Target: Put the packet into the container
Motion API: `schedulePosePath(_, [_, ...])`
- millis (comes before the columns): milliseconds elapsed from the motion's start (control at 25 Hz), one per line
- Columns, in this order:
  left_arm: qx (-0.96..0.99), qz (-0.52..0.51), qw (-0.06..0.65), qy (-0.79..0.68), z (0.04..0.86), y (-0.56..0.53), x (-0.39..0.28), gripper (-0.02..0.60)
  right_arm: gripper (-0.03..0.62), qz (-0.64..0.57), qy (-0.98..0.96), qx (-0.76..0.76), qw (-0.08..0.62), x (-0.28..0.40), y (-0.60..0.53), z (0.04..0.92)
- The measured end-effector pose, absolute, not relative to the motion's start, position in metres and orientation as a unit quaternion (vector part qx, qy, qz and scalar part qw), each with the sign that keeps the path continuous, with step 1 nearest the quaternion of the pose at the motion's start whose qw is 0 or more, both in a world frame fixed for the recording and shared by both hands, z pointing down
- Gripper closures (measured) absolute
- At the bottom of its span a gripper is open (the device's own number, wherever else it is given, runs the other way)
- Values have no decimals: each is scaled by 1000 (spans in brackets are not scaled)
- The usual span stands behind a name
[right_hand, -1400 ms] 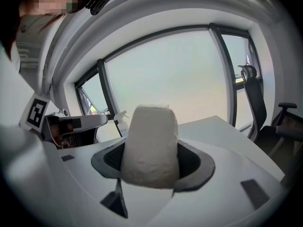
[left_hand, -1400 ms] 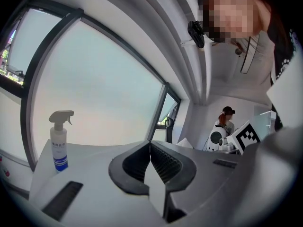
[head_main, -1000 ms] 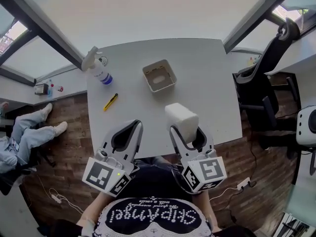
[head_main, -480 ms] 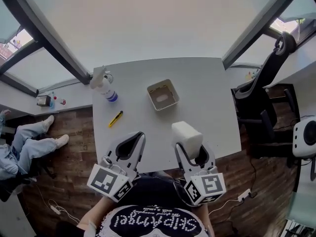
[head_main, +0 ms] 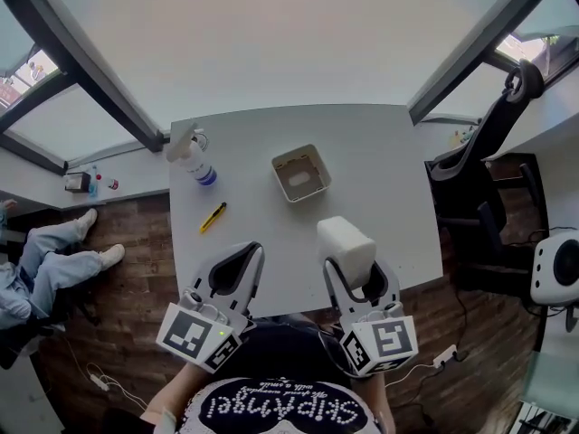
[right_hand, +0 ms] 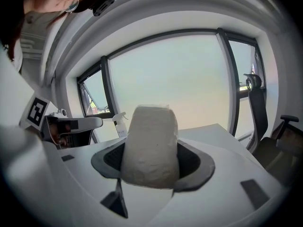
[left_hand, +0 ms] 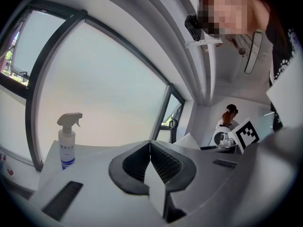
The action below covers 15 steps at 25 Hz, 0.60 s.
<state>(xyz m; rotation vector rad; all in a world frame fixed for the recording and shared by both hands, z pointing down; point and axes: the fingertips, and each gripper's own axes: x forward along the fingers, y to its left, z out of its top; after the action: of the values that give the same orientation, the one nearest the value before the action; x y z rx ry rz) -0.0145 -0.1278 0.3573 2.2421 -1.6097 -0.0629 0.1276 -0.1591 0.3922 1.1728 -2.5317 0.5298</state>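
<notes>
The white packet (head_main: 345, 240) is held up over the table's near edge, and my right gripper (head_main: 355, 268) is shut on it. In the right gripper view the packet (right_hand: 151, 145) fills the space between the jaws. The container (head_main: 300, 174), a small beige square tub, stands on the white table (head_main: 380, 170) beyond the packet, toward the middle. My left gripper (head_main: 237, 262) hovers at the near edge, left of the packet. Its jaws meet with nothing between them, as the left gripper view (left_hand: 150, 148) shows.
A spray bottle (head_main: 192, 156) stands at the table's far left corner, and a yellow utility knife (head_main: 213, 217) lies nearer on the left. A black office chair (head_main: 484, 152) stands off the table's right side. A person's legs (head_main: 45, 251) show on the floor at left.
The packet and my right gripper have shifted slightly forward toward the container. The head view tilted, so the table sits lower in the picture than one second ago. The left gripper stays shut.
</notes>
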Motion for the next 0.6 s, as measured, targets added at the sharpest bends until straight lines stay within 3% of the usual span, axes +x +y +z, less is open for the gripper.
schedulePosePath(600, [763, -27, 194, -615, 364, -117, -51, 572, 321, 124, -909, 361, 165, 82, -221, 394])
